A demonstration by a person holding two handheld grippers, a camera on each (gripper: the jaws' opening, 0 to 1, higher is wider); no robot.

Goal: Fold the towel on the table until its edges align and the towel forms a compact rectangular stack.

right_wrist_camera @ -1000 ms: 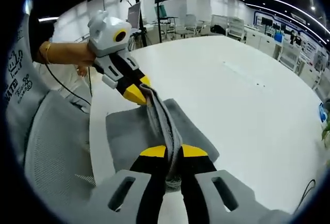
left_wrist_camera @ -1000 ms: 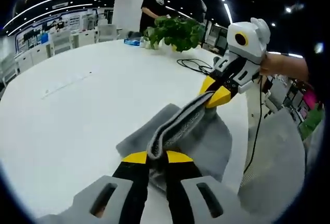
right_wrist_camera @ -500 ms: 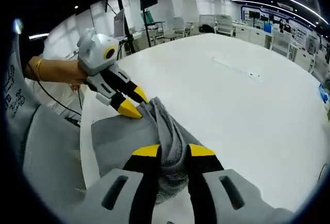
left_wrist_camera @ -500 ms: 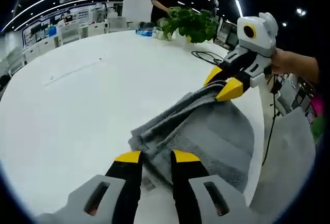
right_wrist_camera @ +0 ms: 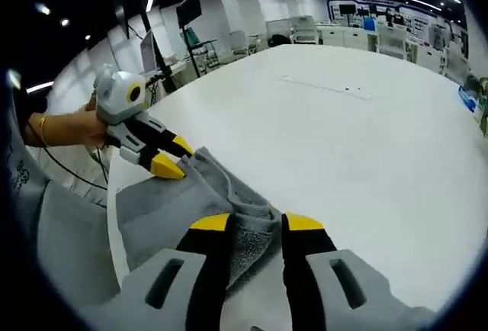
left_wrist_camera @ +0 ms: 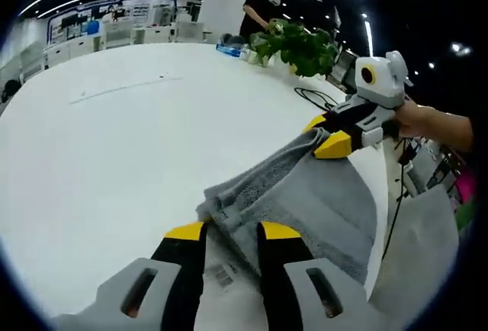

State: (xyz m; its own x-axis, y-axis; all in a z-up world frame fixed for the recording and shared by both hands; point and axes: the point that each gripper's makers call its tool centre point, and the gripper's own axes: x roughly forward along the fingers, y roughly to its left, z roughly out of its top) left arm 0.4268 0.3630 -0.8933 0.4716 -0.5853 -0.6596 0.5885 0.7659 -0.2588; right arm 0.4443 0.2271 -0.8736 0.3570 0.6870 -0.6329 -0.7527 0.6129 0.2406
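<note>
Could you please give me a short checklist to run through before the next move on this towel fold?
1. Left hand-held gripper released from towel: ok, jaws apart, cloth lying loose between them.
2. Right hand-held gripper released: ok, jaws apart.
3. Towel resting on table: ok.
4. Folded edges aligned: not ok, far edge bunched and uneven.
5. Compact rectangular stack: not ok, more folding likely needed.
6. Towel overhanging the near table edge: cannot tell.

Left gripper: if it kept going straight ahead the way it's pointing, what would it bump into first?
Probably the gray towel, bunched right at the tips of the left gripper. Past it lies the white table.
</note>
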